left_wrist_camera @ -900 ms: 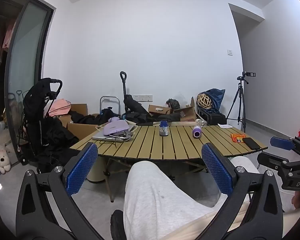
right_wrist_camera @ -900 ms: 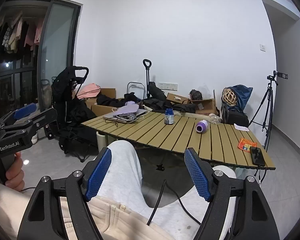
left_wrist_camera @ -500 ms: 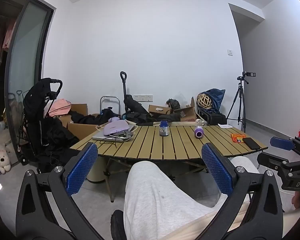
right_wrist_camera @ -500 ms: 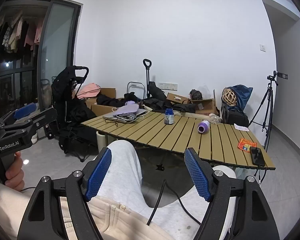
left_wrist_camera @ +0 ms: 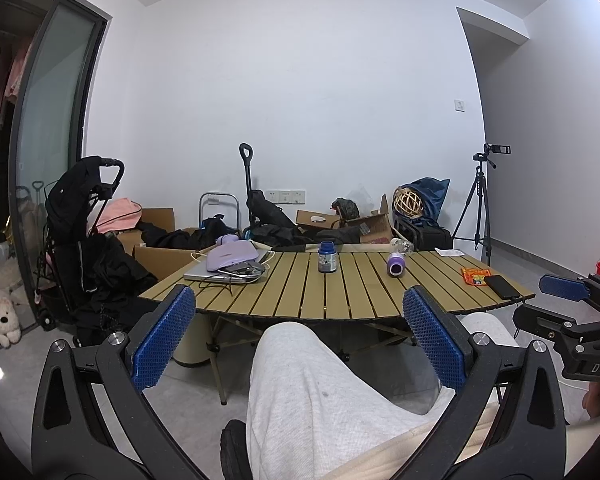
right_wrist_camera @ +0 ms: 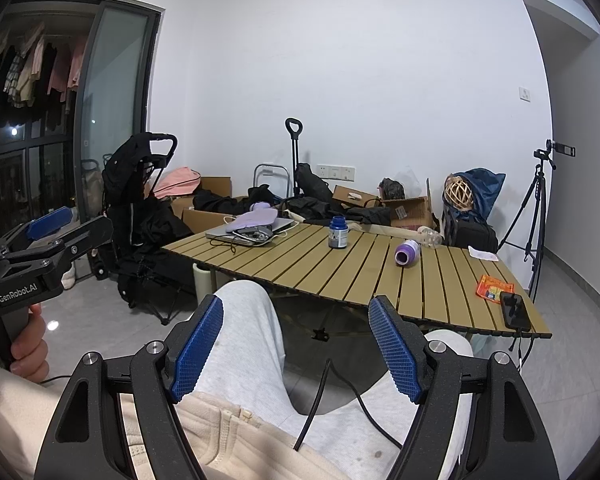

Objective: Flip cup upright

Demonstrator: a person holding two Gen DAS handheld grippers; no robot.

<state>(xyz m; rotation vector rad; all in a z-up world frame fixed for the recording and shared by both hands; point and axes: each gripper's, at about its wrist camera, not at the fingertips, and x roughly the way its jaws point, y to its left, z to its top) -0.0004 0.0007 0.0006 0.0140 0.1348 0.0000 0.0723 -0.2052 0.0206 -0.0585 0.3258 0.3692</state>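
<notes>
Nothing has moved; we find left gripper [left_wrist_camera: 298, 338] and right gripper [right_wrist_camera: 296, 342] wide open, empty; the sideways purple cup [right_wrist_camera: 406, 253] could roll off the slatted table [right_wrist_camera: 380, 280] if nudged

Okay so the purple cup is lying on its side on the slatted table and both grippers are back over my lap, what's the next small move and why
Probably reach the right gripper forward toward the purple cup. The cup lies on its side on the slatted table, nearer the right side, and both the right gripper and the left gripper are open, empty and well short of the table.
</notes>
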